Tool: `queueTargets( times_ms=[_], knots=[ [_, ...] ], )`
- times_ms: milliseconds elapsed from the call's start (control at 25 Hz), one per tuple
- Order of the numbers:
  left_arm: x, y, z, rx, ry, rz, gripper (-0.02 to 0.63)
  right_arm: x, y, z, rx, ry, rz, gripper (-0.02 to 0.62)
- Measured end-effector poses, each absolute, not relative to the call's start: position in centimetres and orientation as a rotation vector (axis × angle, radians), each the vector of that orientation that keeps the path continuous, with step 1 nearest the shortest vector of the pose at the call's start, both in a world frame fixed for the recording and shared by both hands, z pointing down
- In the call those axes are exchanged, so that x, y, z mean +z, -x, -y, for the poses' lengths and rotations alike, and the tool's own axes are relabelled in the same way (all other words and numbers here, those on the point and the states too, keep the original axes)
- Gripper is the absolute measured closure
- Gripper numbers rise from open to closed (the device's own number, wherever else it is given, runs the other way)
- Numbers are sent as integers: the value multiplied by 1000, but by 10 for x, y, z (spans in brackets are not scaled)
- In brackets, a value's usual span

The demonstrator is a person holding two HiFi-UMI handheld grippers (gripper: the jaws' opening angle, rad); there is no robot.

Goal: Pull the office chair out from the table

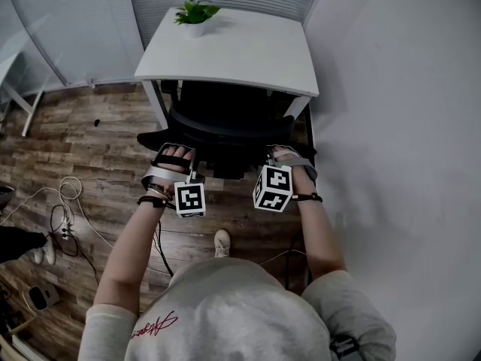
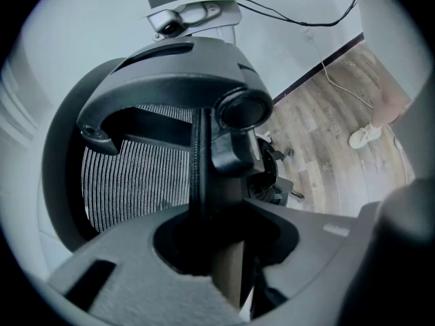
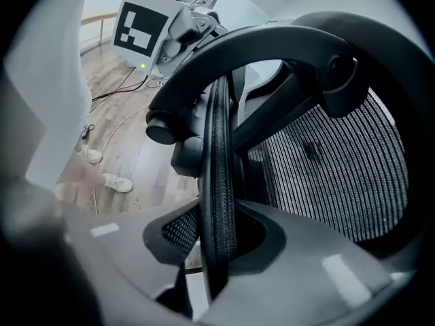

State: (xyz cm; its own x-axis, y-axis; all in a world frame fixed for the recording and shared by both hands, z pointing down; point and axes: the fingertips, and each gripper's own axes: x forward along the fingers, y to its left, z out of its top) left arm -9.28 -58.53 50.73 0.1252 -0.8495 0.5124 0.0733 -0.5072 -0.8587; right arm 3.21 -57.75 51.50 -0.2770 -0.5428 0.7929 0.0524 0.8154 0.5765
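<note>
The black office chair (image 1: 218, 122) stands tucked under the white table (image 1: 240, 51), its mesh back toward me. My left gripper (image 1: 174, 155) is at the left side of the backrest's top, my right gripper (image 1: 281, 155) at the right side. In the left gripper view the backrest's thin black rim (image 2: 199, 175) runs down between the jaws of the left gripper (image 2: 217, 250), which are closed on it. In the right gripper view the right gripper (image 3: 217, 246) clamps the padded rim (image 3: 219, 161) the same way. Mesh (image 3: 326, 161) and the curved back support (image 2: 170, 73) fill both views.
A potted plant (image 1: 194, 13) stands at the table's far edge. A white wall (image 1: 398, 126) runs close along the right. Cables (image 1: 68, 201) lie on the wooden floor at the left. My shoe (image 1: 221, 241) is just behind the chair.
</note>
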Motion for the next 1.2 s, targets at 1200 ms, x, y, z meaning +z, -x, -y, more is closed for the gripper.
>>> queueTargets(
  times_ms=[1200],
  knots=[
    [512,89,547,-1463,1623,-741,495,519,-36,534,-589,-419,1756,498]
  ],
)
